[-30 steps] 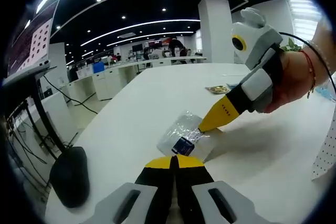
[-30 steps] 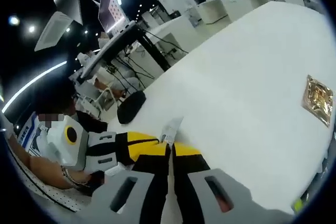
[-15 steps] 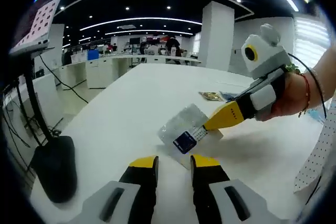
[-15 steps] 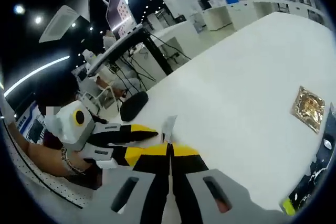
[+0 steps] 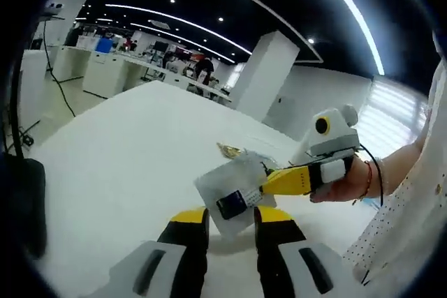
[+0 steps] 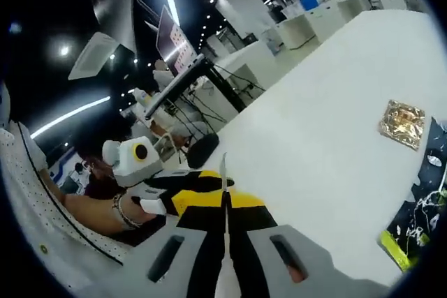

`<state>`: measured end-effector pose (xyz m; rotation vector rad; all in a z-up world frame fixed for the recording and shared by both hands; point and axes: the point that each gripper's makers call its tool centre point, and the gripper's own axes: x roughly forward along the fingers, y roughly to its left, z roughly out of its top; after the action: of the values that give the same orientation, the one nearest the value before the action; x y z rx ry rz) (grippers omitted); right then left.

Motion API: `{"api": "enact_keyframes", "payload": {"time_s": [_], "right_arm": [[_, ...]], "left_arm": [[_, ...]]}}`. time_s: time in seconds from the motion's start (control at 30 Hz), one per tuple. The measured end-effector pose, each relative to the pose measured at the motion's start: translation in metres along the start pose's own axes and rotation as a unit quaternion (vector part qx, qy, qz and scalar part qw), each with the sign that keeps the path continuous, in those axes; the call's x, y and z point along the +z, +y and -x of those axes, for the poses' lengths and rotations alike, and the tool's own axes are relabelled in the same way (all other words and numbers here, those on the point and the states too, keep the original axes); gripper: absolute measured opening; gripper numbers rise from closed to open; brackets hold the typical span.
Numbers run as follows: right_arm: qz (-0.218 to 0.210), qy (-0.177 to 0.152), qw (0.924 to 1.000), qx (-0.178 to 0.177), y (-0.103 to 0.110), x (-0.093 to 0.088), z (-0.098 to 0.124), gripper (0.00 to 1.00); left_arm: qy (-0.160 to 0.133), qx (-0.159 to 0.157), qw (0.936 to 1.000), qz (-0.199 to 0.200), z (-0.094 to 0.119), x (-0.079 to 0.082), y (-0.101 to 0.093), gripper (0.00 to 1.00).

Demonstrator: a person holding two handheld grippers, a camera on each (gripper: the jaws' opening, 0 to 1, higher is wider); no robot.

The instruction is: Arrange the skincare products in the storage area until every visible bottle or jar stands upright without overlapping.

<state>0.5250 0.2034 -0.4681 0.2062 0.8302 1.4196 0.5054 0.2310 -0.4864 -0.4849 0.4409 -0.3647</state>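
A clear plastic sachet point(image 5: 234, 197) with a dark blue label is hanging in the air above the white table point(image 5: 119, 144), lifted clear of its surface. The right gripper point(image 5: 267, 185), entering the left gripper view from the right with a hand point(image 5: 349, 185) behind it, is pinching one edge of the sachet between its closed yellow tips. In the right gripper view, the sachet point(image 6: 223, 170) is appearing edge-on as a thin upright sliver between that gripper's point(image 6: 225, 204) pressed-together jaws. The left gripper point(image 5: 230, 218) is sitting just below the sachet with its jaws spread apart, holding nothing; it point(image 6: 199, 185) is showing to the left of the sachet in the right gripper view. A gold foil packet point(image 6: 401, 122) is lying flat farther out on the table point(image 6: 314, 137), well apart from the sachet, and beside it, at the table's right edge, a dark packet point(image 6: 419, 204) with yellow-green trim is lying.
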Motion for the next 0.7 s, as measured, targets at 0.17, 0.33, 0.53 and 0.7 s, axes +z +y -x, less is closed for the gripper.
{"api": "enact_keyframes", "payload": {"time_s": [0.17, 0.33, 0.53, 0.7], "right_arm": [[-0.007, -0.014, 0.9997, -0.020, -0.004, 0.000, 0.012, 0.00], [-0.021, -0.031, 0.9974, -0.062, -0.014, -0.002, 0.025, 0.00], [-0.022, -0.051, 0.9901, -0.129, -0.033, 0.001, 0.043, 0.00], [-0.012, -0.055, 0.9781, -0.200, -0.059, 0.003, 0.059, 0.00]], "left_arm": [[0.025, 0.005, 0.9996, -0.014, -0.003, -0.003, -0.008, 0.09], [0.051, 0.002, 0.9985, -0.019, -0.013, -0.002, -0.019, 0.01], [0.072, 0.001, 0.9969, -0.031, -0.034, 0.003, -0.028, 0.00], [0.104, 0.000, 0.9931, -0.055, -0.068, 0.008, -0.032, 0.00]]}}
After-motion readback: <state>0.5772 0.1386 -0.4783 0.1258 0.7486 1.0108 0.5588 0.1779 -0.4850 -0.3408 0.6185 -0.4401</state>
